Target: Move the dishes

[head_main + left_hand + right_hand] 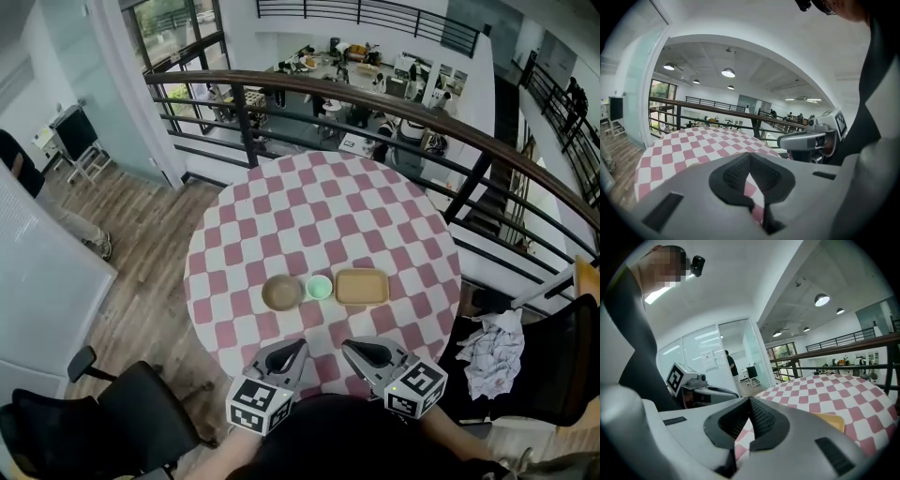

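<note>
Round brown bowl (281, 292), small green cup (320, 287) and tan rectangular tray (362, 286) stand in a row on the pink-checked table (309, 202). Left gripper (299, 347) and right gripper (346, 347) hover at the near edge, jaws together on nothing. Fits approach or release.

Clad in a black top (356, 439), with left gripper (298, 347) and right gripper (349, 349) alike of pale grey moulded plastic, black ribbed pads (736, 174) lining the tapered jaws, and a white cube (258, 408) of black square markers behind each.
</note>
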`<action>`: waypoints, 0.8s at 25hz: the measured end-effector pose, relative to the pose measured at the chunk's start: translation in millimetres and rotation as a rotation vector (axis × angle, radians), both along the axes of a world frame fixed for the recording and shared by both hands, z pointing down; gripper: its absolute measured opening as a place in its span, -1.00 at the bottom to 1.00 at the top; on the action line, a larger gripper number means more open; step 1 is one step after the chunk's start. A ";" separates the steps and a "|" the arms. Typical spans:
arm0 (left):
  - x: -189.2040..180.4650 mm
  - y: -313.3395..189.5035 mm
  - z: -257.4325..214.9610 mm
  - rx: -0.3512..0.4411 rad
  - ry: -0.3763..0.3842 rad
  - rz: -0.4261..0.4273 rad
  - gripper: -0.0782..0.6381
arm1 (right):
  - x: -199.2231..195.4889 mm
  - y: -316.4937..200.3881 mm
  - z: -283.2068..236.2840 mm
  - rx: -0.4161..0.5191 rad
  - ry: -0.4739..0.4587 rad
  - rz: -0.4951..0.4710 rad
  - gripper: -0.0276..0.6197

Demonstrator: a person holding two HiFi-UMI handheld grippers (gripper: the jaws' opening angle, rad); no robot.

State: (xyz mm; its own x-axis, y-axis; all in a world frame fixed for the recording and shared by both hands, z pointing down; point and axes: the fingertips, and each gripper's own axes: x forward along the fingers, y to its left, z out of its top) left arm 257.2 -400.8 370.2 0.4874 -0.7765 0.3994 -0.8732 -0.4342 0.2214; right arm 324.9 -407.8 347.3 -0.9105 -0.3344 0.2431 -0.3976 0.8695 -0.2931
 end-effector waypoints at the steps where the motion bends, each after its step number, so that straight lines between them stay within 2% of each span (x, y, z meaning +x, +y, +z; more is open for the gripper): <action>1: 0.2 0.4 -0.4 0.004 -0.003 0.002 -0.77 | -1.6 2.1 0.6 0.005 0.004 -0.011 -0.86; 6: -1.8 0.7 -1.5 0.015 -0.011 0.002 -0.77 | -6.3 4.7 -3.0 0.041 0.013 -0.040 -0.86; 20: 8.2 5.6 -1.1 0.013 -0.021 0.016 -0.77 | -5.6 14.0 -2.2 0.048 0.008 -0.071 -0.86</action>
State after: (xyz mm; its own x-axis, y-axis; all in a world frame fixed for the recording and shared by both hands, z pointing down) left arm 265.4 -395.2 369.0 0.4917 -0.7738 0.3993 -0.8703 -0.4513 0.1973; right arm 319.3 -393.8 345.1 -0.9303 -0.2807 0.2361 -0.3370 0.9083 -0.2477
